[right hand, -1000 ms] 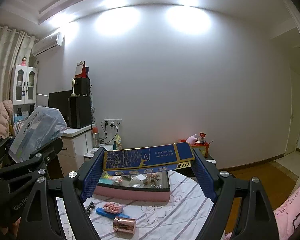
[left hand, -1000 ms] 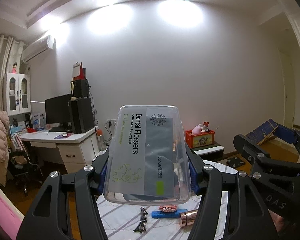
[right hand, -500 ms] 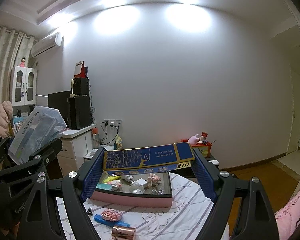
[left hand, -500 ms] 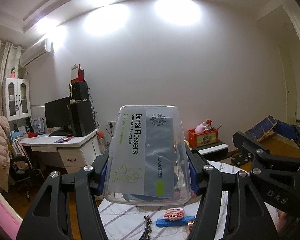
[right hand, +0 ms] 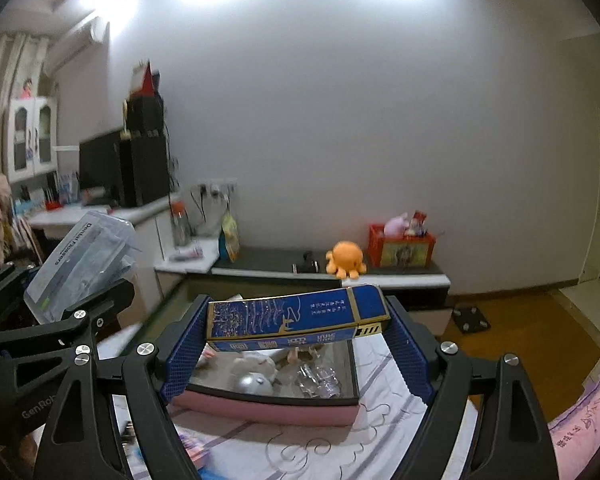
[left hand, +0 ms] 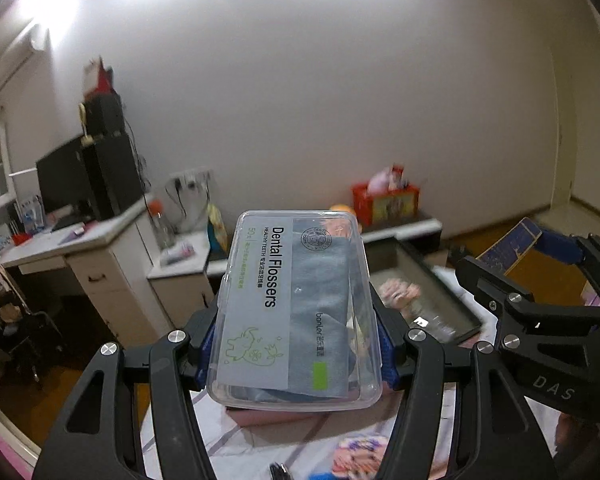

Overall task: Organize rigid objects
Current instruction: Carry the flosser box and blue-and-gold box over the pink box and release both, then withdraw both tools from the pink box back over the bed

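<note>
My left gripper (left hand: 296, 344) is shut on a clear plastic Dental Flossers box (left hand: 296, 304), held upright in the air above the near edge of a pink storage box (left hand: 440, 300). The flossers box also shows at the left of the right wrist view (right hand: 80, 256). My right gripper (right hand: 296, 332) is shut on a long blue and gold carton (right hand: 296, 316), held level just above the pink storage box (right hand: 268, 406), which holds several small items. The right gripper and blue carton (left hand: 512, 244) show at the right of the left wrist view.
The pink box sits on a white striped cloth (right hand: 380, 436). Small items (left hand: 360, 456) lie on the cloth in front of it. Behind are a low shelf with an orange plush octopus (right hand: 346, 260) and red crate (right hand: 404, 244), and a white desk (left hand: 80, 248) with a monitor.
Both grippers have moved forward and tipped down toward the pink storage box, which now sits closer and directly under the held items. Both grips are unchanged.
</note>
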`<state>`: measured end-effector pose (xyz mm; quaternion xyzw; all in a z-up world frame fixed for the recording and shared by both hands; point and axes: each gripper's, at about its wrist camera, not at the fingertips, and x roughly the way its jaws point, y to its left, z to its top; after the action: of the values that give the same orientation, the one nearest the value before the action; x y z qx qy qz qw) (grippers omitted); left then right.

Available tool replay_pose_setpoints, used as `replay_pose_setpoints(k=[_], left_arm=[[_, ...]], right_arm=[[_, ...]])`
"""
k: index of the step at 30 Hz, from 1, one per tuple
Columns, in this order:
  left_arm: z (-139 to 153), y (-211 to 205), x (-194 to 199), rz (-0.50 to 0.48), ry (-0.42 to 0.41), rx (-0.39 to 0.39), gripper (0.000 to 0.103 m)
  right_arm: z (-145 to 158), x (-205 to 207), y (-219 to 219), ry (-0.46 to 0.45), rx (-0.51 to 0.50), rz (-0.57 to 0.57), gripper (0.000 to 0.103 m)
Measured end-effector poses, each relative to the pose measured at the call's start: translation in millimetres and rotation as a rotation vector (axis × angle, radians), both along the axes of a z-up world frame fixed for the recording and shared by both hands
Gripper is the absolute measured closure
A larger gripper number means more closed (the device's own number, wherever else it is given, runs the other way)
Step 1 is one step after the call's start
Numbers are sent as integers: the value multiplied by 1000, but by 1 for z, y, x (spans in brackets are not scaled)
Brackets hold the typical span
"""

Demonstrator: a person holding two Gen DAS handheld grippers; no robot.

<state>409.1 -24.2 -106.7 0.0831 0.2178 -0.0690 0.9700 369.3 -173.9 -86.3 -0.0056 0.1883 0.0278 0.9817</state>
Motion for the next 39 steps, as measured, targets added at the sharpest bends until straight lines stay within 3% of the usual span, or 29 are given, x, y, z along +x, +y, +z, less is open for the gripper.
replay_pose_setpoints(k=[5, 10, 13, 16, 20, 23, 25, 32, 39], left_arm=[[-40, 4, 59, -8, 177, -20, 41], [-66, 6, 87, -5, 277, -1, 41], [-73, 4, 91, 2, 287, 26, 41], [-72, 0, 90, 11, 271, 51, 40], [-60, 6, 81, 47, 205, 60, 19], [-42, 13, 63, 59, 141, 51, 12], [-29, 17, 48, 65, 102, 44, 1], [13, 34, -15, 97, -17, -3, 0], [42, 56, -98, 141, -135, -66, 0]], right_arm=[[-39, 59, -1, 144, 24, 34, 19], [-70, 93, 1, 246, 14, 56, 19], [-83, 101, -1, 270, 3, 54, 19], [-88, 105, -5, 264, 13, 55, 17], [-82, 103, -8, 240, 23, 41, 16], [-69, 93, -15, 206, 45, 22, 6], [-61, 86, -18, 183, 60, 14, 0], [-24, 39, -17, 106, 92, 67, 0], [18, -44, -14, -20, 85, 104, 0]])
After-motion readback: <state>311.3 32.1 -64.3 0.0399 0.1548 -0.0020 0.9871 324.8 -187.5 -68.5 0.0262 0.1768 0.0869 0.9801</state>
